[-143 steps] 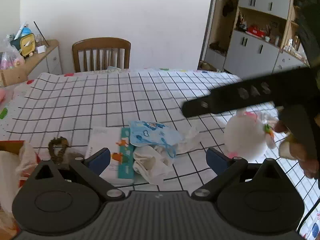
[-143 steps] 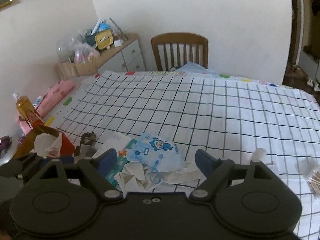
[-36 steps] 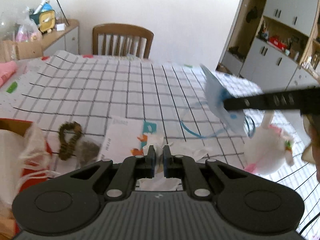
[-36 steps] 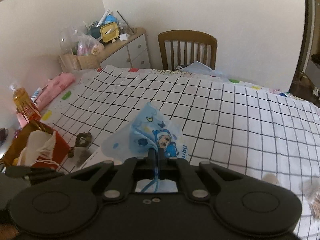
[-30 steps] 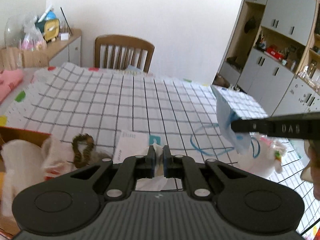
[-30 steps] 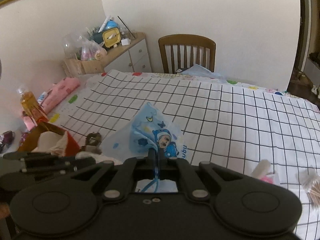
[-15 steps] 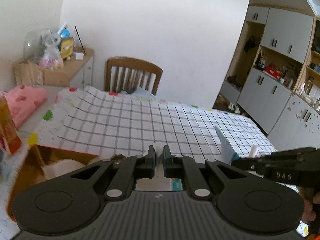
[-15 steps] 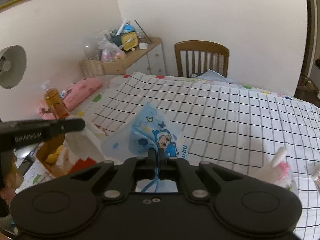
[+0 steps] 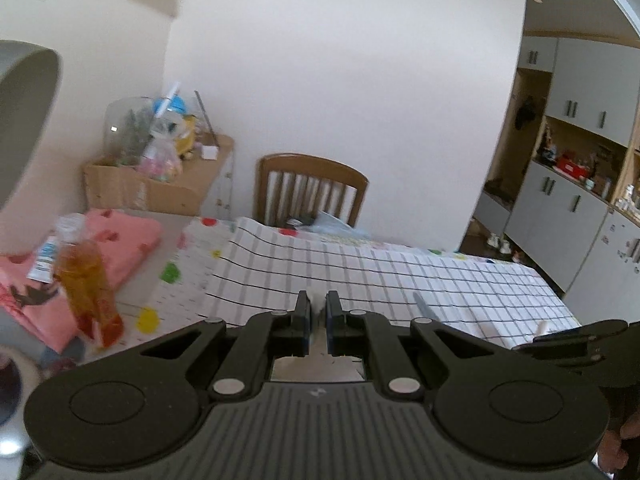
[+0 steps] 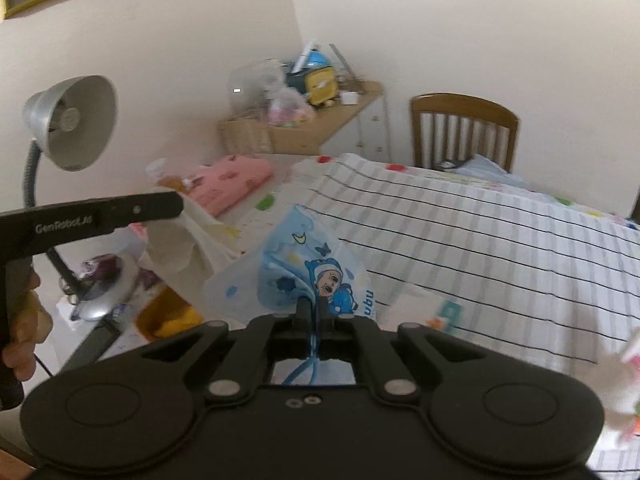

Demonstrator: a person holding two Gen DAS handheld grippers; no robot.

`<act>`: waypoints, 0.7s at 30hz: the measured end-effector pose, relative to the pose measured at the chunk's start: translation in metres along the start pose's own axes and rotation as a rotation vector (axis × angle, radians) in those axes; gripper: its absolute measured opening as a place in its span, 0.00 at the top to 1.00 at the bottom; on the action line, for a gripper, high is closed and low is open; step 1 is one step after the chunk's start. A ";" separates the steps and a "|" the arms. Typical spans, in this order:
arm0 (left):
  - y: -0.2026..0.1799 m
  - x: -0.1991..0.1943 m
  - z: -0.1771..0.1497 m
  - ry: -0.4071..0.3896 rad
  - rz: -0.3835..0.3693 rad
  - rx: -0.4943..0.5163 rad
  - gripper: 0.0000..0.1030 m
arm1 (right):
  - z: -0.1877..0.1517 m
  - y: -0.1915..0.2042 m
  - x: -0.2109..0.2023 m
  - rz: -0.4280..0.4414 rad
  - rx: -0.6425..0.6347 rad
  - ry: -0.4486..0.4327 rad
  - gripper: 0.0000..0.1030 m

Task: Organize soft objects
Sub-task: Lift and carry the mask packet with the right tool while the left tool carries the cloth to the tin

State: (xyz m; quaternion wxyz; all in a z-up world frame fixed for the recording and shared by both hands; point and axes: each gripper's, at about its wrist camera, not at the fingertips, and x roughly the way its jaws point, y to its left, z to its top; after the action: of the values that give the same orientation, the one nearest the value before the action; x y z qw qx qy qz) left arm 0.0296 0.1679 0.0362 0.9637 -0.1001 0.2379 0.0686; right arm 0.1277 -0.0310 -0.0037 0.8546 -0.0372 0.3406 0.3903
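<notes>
My left gripper (image 9: 318, 305) is shut on a white cloth (image 9: 318, 303), a sliver of which shows between the pads. In the right wrist view that gripper (image 10: 176, 204) reaches in from the left, and the white cloth (image 10: 182, 246) hangs crumpled below its tips, above an orange box (image 10: 168, 316). My right gripper (image 10: 313, 307) is shut on a blue cartoon-print face mask (image 10: 316, 268), whose blue ear loop trails back between the fingers. In the left wrist view the right gripper (image 9: 520, 346) sits at the lower right, with the mask's edge (image 9: 420, 306) beside it.
The table wears a black-and-white checked cloth (image 10: 480, 232). At its left end are a grey desk lamp (image 10: 68, 120), a bottle of amber liquid (image 9: 86, 280) and a folded pink cloth (image 9: 120, 236). A white plush toy (image 10: 622, 364) lies at the right. A wooden chair (image 9: 312, 188) stands behind.
Both hands have risen and swung left toward the table's left end; the lamp, bottle and pink cloth have come into view. Each gripper has kept its hold.
</notes>
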 end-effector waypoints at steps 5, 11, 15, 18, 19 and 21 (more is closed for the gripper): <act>0.023 -0.012 0.003 -0.018 0.053 0.010 0.93 | 0.011 0.035 0.023 0.054 -0.042 0.015 0.99; 0.052 -0.004 -0.005 0.018 0.093 -0.010 0.93 | 0.015 0.065 0.056 0.084 -0.071 0.056 0.99; 0.067 0.010 -0.018 0.076 0.107 -0.025 0.93 | 0.015 0.076 0.077 0.076 -0.088 0.086 0.99; 0.075 0.024 -0.029 0.124 0.112 -0.040 0.93 | 0.013 0.080 0.094 0.069 -0.092 0.120 0.99; 0.077 0.029 -0.032 0.137 0.113 -0.043 0.93 | 0.012 0.080 0.097 0.067 -0.093 0.129 0.99; 0.078 0.037 -0.039 0.161 0.118 -0.041 0.93 | 0.010 0.081 0.108 0.058 -0.098 0.151 0.99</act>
State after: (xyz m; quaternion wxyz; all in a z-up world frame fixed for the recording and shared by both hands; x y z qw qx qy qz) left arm 0.0305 0.2382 -0.0272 0.9335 -0.1109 0.3185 0.1220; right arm 0.1275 0.0975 -0.0454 0.8119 -0.0982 0.3855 0.4273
